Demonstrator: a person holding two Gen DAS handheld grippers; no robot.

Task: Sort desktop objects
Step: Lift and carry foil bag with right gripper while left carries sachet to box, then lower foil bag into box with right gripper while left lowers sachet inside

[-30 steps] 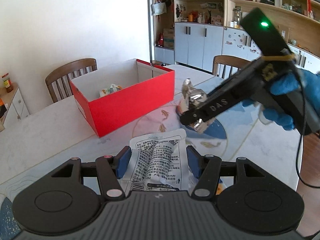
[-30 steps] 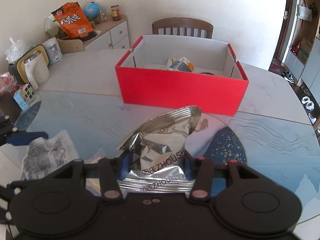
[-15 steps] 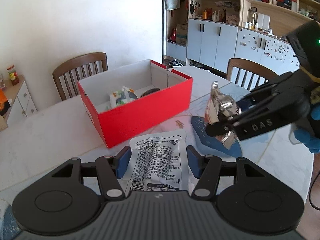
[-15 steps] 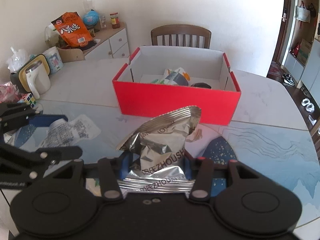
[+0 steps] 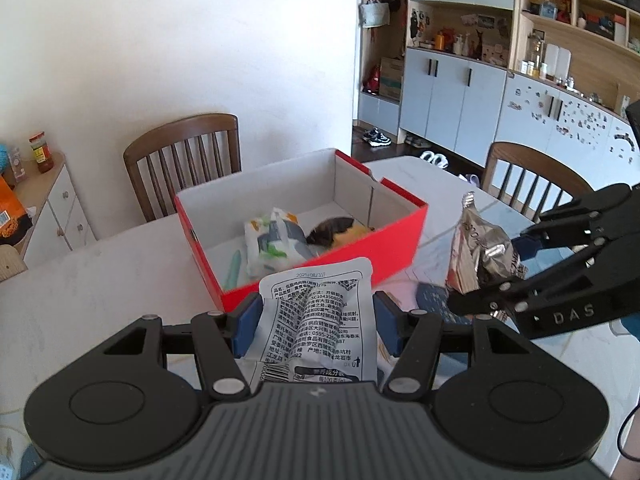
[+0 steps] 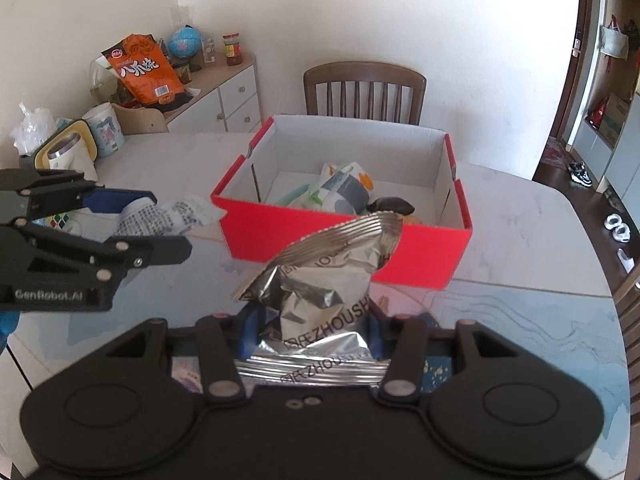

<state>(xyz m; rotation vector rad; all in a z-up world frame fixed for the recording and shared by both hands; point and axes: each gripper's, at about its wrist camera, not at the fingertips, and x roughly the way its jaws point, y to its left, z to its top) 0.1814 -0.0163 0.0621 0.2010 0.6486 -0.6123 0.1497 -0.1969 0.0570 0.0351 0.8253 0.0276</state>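
Note:
My left gripper (image 5: 316, 326) is shut on a white snack packet with black print (image 5: 318, 320), held above the table just before the red box (image 5: 340, 264). My right gripper (image 6: 312, 330) is shut on a crumpled silver foil bag (image 6: 320, 280), also raised in front of the red box (image 6: 344, 248). The box is open on top and holds a white-green packet (image 5: 272, 244), a dark object (image 5: 330, 230) and a green stick. Each gripper shows in the other's view: the right with its foil bag (image 5: 480, 260), the left with its packet (image 6: 160, 216).
The box sits on a pale marble table (image 6: 520, 220) with a blue patterned mat (image 6: 520, 320). Wooden chairs (image 6: 364, 90) stand behind it. A kettle (image 6: 64, 152), a mug and a Rubik's cube (image 6: 56, 222) are at the table's left. A sideboard holds an orange bag (image 6: 142, 70).
Both grippers have risen and moved toward the red box with their packets; the box's inside has come into view in both cameras.

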